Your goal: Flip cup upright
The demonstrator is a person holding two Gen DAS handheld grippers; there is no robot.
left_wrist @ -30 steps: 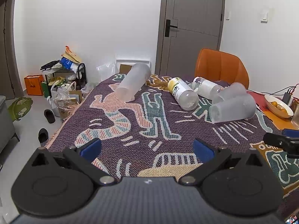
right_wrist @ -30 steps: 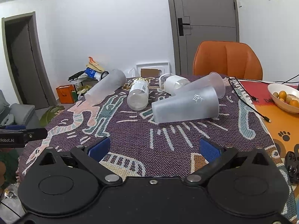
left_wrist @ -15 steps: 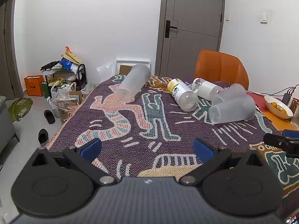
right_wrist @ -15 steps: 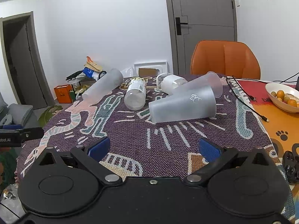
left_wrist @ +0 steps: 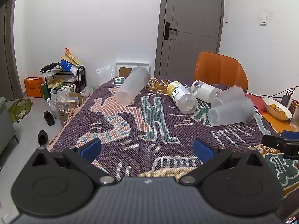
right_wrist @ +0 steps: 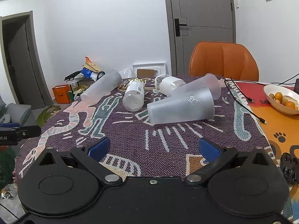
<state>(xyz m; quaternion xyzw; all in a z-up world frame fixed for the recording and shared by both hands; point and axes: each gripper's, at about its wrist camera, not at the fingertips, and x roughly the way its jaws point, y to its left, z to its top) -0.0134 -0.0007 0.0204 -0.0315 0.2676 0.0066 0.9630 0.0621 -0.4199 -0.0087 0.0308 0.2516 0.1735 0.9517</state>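
Worktop cloth (right_wrist: 168, 141) fills my lower frame; mid-frame, the frosted cup (right_wrist: 181, 106) lies on its side (another cup (right_wrist: 201, 85) touches it behind). Both my right tool (right_wrist: 154, 148) and left tool (left_wrist: 146, 148) sit released, grasping nothing.

"ot.AI" on left tool (right_wrist: 11, 137)

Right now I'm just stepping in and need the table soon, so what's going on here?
A person holds a gripper in each hand above the patterned tablecloth. Both the left gripper and right gripper have their jaws open and hold nothing. No cup has been righted yet: the nearest frosted cup, another frosted cup behind it and the tall cup at the far left lie on their sides, as do two bottles.
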